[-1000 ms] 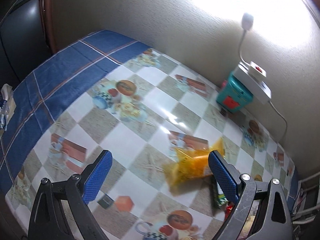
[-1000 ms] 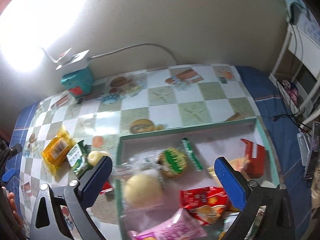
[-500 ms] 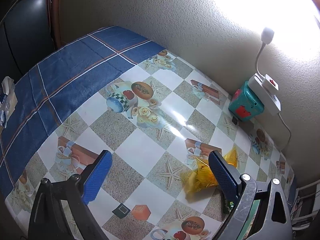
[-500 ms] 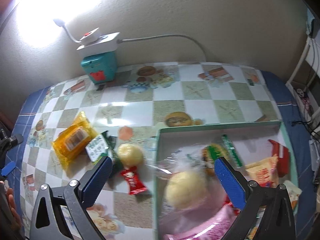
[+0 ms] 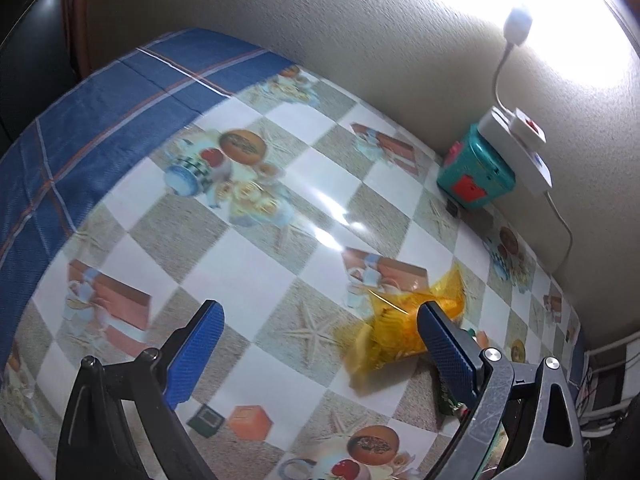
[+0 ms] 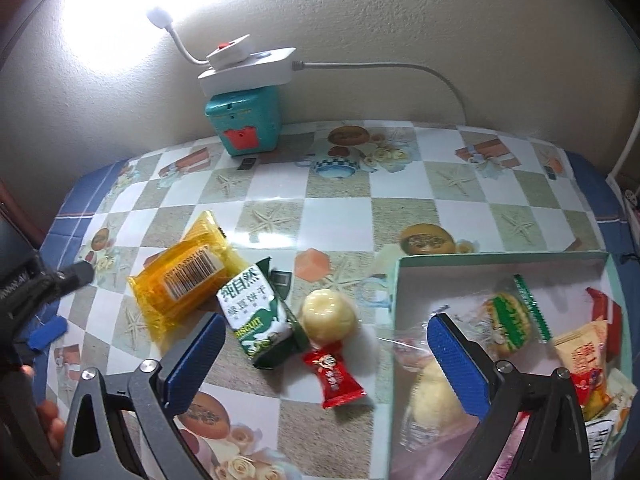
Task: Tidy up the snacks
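On the patterned tablecloth lie a yellow snack packet (image 6: 184, 276), a green-and-white biscuit pack (image 6: 260, 316), a round pale bun (image 6: 329, 314) and a small red candy (image 6: 335, 378). A green-rimmed box (image 6: 496, 258) at the right holds several wrapped snacks. My right gripper (image 6: 326, 344) hovers open above the bun and the candy, holding nothing. The left gripper (image 5: 320, 336) is open over bare cloth; the yellow packet (image 5: 396, 332) lies by its right finger, partly hidden behind it. The other gripper's dark frame (image 6: 36, 292) shows at the left edge of the right wrist view.
A teal toy box (image 6: 243, 124) with a white power strip (image 6: 246, 68) and a bright lamp on top stands against the wall (image 6: 400, 20). A cable runs right along the wall. The blue cloth border (image 5: 92, 108) marks the table's far end.
The right gripper has swung left from over the box to over the loose snacks. The left view has shifted, bringing the yellow packet closer to its right finger. Both stayed open.
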The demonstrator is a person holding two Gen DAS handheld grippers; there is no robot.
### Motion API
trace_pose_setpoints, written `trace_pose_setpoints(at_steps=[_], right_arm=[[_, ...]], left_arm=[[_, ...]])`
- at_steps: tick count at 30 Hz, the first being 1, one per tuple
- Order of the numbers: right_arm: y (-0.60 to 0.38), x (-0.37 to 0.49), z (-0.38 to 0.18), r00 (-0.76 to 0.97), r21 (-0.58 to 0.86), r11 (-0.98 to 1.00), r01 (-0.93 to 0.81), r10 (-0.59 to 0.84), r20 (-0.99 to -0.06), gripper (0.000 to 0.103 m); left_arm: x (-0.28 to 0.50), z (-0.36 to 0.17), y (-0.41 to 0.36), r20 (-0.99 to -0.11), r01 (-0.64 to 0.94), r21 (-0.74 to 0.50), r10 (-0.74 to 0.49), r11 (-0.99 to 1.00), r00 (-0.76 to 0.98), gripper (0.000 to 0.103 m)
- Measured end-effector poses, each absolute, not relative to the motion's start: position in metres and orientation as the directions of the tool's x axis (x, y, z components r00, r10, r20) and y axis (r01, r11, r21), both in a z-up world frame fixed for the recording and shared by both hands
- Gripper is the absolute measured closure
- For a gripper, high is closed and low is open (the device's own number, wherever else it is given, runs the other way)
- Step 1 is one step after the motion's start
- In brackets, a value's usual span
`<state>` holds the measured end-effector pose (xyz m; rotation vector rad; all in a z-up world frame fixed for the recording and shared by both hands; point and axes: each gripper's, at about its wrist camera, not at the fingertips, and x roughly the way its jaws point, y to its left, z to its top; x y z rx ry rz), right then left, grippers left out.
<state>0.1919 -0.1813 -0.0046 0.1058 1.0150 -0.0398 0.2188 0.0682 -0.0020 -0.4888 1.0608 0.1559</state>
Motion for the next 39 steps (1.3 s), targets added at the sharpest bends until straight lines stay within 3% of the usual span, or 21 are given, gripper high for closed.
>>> trace_pose_setpoints(at_steps=[6, 10, 12, 21, 27, 39], right_arm=[[-0.174, 0.198, -0.009, 0.541, 0.127, 0.991, 0.046, 0.082, -0.837, 0.020], [-0.170, 0.202, -0.015, 0.541, 0.117, 0.992, 0.037, 0.079, -0.837, 0.024], [-0.174, 0.205, -0.018, 0.537, 0.131, 0.990, 0.055, 0.082, -0.839, 0.036], [-0.181, 0.213, -0.031, 0.530, 0.128, 0.987, 0.094, 0.059, -0.846, 0.057], [-0.183, 0.216, -0.037, 0.524, 0.106, 0.989, 0.104, 0.036, -0.851, 0.067], [-0.183, 0.218, -0.045, 0.512, 0.097, 0.990, 0.104, 0.030, -0.858, 0.069]], left_arm=[[0.227, -0.010, 0.051, -0.856, -0.297, -0.354, -0.180, 0.887, 0.485, 0.006], [0.232, -0.018, 0.044, -0.849, -0.270, -0.396, -0.238, 0.878, 0.472, 0.006], [0.233, -0.022, 0.044, -0.837, -0.278, -0.429, -0.263, 0.860, 0.479, 0.006], [0.241, -0.030, 0.030, -0.815, -0.220, -0.455, -0.304, 0.863, 0.494, 0.006], [0.247, -0.036, 0.017, -0.805, -0.182, -0.461, -0.324, 0.868, 0.497, 0.006], [0.257, -0.049, 0.000, -0.832, -0.208, -0.366, -0.219, 0.907, 0.509, 0.006]])
